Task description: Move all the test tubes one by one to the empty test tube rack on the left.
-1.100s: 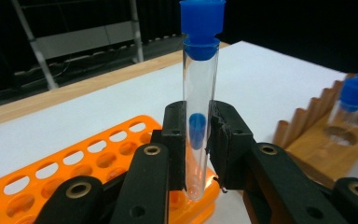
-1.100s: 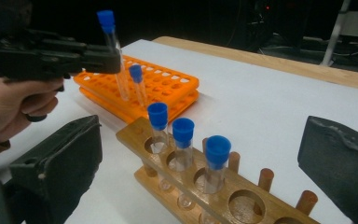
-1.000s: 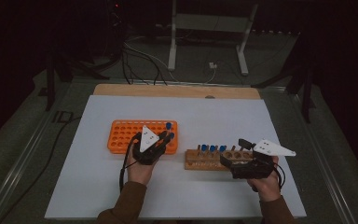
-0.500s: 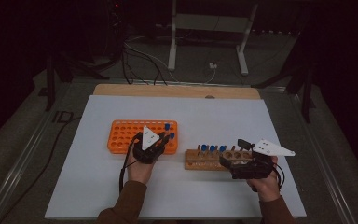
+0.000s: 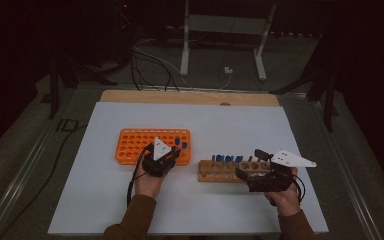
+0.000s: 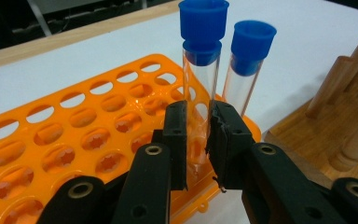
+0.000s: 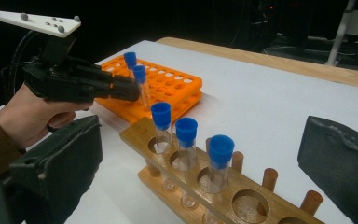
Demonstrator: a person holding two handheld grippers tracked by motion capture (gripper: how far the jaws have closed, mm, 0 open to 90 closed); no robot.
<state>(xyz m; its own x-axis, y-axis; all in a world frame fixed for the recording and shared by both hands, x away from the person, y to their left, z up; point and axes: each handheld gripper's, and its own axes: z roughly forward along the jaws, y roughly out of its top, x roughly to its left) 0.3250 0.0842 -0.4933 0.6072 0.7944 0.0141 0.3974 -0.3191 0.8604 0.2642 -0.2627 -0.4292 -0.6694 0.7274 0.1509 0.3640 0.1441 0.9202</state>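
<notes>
The left claw point(image 6: 198, 140) is clamped on a clear tube point(image 6: 200, 88) with a blue cap, standing in the orange rack point(image 6: 74, 140) at its near corner, just beside a second capped tube point(image 6: 247, 65). The high view shows that rack point(image 5: 140, 145) lying left of the wooden rack point(image 5: 215, 172) on the white worktop point(image 5: 105, 200). The right claw point(image 7: 205, 186) stands wide, its jaws either side of the wooden rack point(image 7: 242, 205), where three capped tubes point(image 7: 186, 140) stand. No writing can be read.

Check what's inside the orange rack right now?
The orange rack holds two clear blue-capped tubes at one end: one clamped between the left gripper pads, another just behind it. The other holes in view look empty. The gripper body covers the nearest row.
</notes>
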